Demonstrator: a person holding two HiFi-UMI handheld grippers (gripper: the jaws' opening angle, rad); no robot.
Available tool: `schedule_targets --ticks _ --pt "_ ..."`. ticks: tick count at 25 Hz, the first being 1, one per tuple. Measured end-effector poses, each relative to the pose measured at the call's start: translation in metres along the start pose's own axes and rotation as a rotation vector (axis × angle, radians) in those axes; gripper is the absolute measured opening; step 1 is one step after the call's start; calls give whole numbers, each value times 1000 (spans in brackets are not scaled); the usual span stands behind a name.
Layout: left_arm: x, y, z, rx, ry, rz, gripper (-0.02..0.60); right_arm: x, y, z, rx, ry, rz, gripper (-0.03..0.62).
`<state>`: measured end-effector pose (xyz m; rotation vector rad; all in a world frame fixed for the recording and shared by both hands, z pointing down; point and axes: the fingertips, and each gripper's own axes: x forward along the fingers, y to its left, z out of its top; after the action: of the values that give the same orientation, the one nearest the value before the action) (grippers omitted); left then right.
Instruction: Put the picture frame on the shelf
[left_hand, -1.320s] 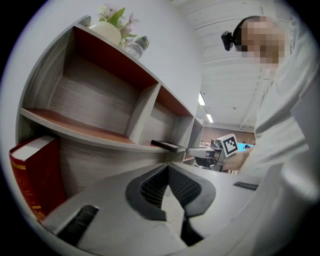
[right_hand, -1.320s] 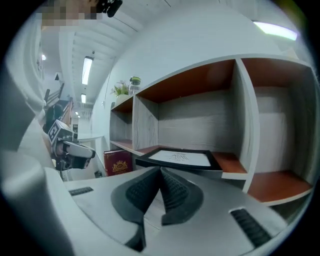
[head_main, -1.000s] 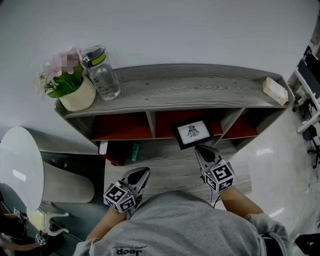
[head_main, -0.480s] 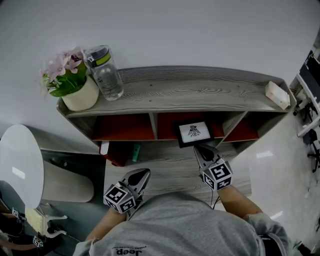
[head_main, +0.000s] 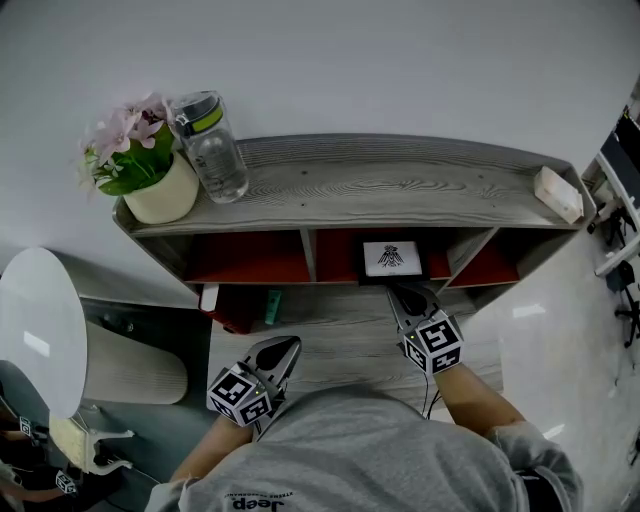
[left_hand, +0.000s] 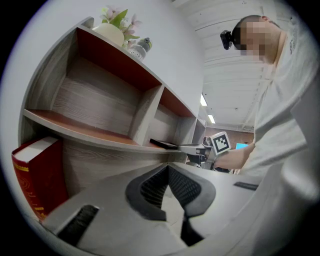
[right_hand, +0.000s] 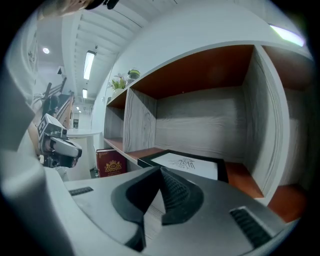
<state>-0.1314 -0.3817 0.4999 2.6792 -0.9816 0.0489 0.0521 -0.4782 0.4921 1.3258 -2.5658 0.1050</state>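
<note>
**Frame flat in the middle bay, both grippers shut and empty**

Picture frame (head_main: 390, 258) flat on the red floor of the middle compartment of the shelf (head_main: 380, 180), white print up, near edge at the compartment's front lip. Black border all round, clear of both dividers.

Right gripper (head_main: 405, 297) just in front of that lip, aimed at the frame's near edge, fingers pressed together with nothing between them. Tips close to the frame; contact or a small gap not discernible.

Left gripper (head_main: 285, 350) well back by the person's torso, over the left part of the lower board, fingers likewise closed on nothing.

On the shelf's top board: flower pot (head_main: 150, 185) at the left end, clear bottle (head_main: 205, 145) with a green-banded lid just beside it, pale block (head_main: 557, 193) at the right end.

Below the left compartment, at the lower board's left edge: red book (head_main: 235, 305), upright.
</note>
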Motion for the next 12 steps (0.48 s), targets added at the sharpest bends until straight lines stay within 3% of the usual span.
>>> schedule_targets --ticks 12 --pt "3 3 1 1 0 0 12 13 -11 3 5 14 -6 -11"
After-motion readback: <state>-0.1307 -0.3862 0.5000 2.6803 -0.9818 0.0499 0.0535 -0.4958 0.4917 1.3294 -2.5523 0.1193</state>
